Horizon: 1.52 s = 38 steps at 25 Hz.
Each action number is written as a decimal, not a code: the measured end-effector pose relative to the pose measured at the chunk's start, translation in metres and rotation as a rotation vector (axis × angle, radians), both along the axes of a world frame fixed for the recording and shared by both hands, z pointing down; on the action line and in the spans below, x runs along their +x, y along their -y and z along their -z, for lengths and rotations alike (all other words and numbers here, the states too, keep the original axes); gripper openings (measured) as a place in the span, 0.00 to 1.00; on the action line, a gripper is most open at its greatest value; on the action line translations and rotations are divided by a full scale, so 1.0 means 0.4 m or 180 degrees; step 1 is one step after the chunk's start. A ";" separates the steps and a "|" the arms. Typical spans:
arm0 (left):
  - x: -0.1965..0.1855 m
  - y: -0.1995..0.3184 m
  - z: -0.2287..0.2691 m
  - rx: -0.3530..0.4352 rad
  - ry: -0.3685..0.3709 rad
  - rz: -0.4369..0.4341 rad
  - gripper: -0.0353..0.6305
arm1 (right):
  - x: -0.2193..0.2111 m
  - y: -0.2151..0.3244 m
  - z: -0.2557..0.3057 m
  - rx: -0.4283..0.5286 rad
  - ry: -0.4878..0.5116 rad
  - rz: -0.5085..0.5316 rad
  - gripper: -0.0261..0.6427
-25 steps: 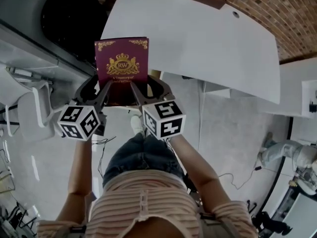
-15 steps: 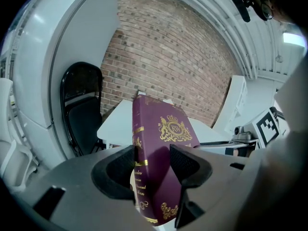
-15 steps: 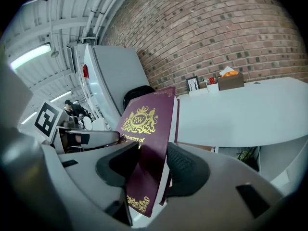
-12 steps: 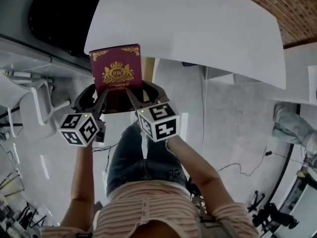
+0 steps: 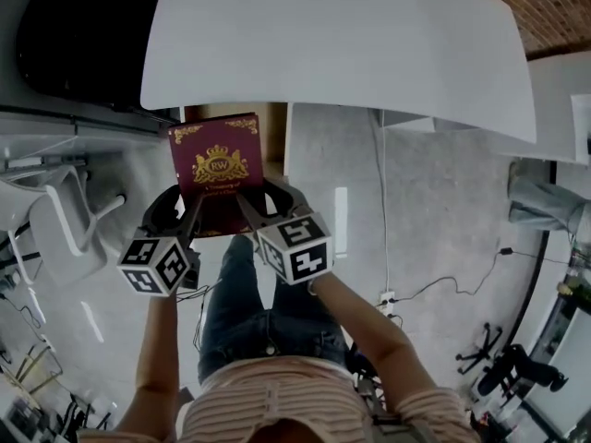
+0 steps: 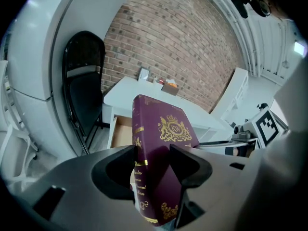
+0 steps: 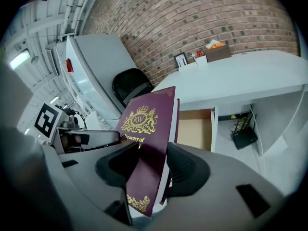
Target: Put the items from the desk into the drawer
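You hold the maroon book (image 5: 214,164) in the air, cover up, with the open drawer (image 5: 273,129) just beyond it at 12 o'clock. Your left gripper (image 5: 185,206) clamps the book's spine side at 7 o'clock. Your right gripper (image 5: 263,201) clamps the page side at 5 o'clock, jaws spread to the book's thickness. The white desk (image 5: 351,44) spans 12 o'clock.

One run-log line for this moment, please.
stage: carry | maroon book: gripped by left gripper and right gripper | drawer: open, book not yet inside
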<state>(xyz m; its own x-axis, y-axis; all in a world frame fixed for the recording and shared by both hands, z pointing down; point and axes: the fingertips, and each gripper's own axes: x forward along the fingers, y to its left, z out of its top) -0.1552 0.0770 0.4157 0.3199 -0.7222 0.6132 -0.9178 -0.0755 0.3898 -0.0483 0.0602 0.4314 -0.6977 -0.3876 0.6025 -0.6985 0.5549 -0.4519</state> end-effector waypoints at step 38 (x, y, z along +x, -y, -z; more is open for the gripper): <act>-0.095 0.230 -0.498 -0.1014 -0.0216 -0.0595 0.38 | -0.085 0.191 -0.457 -0.0926 -0.0515 -0.0560 0.32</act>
